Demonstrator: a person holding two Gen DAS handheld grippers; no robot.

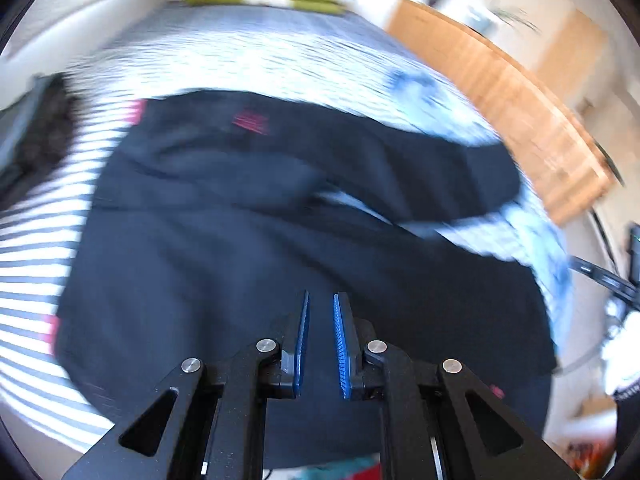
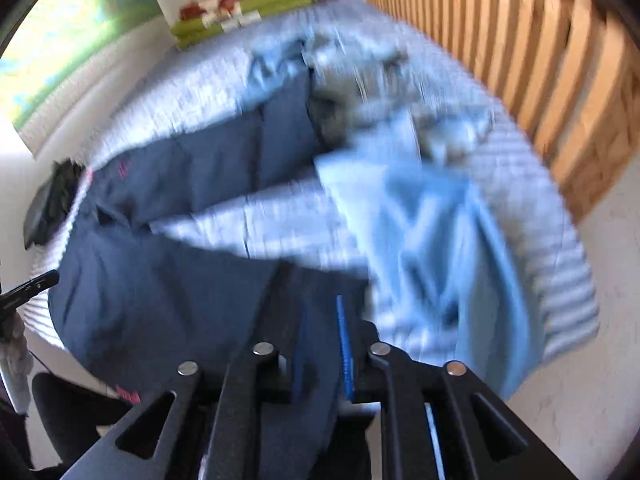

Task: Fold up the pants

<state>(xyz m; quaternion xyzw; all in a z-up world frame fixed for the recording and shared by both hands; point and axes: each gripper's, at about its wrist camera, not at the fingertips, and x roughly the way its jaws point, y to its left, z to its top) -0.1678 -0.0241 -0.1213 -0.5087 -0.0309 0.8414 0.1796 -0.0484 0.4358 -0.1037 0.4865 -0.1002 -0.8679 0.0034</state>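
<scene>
Dark navy pants [image 1: 240,220] lie spread on the striped bed cover [image 1: 240,52], with a red label [image 1: 250,122] near the far edge. My left gripper [image 1: 321,294] hovers over the near part of the pants; its blue pads stand a little apart with nothing between them. In the right wrist view the pants [image 2: 160,300] show two legs parted in a V. My right gripper [image 2: 320,302] is at the near leg's end. Its jaws stand slightly apart and dark cloth runs between the fingers and over the left one. Both views are blurred.
Crumpled light blue garments [image 2: 432,232] lie on the bed to the right of the pants. A wooden slatted frame [image 2: 520,60] stands beyond the bed's right side. Folded green and red bedding [image 2: 240,4] sits at the head, and a dark object [image 2: 52,200] at the left edge.
</scene>
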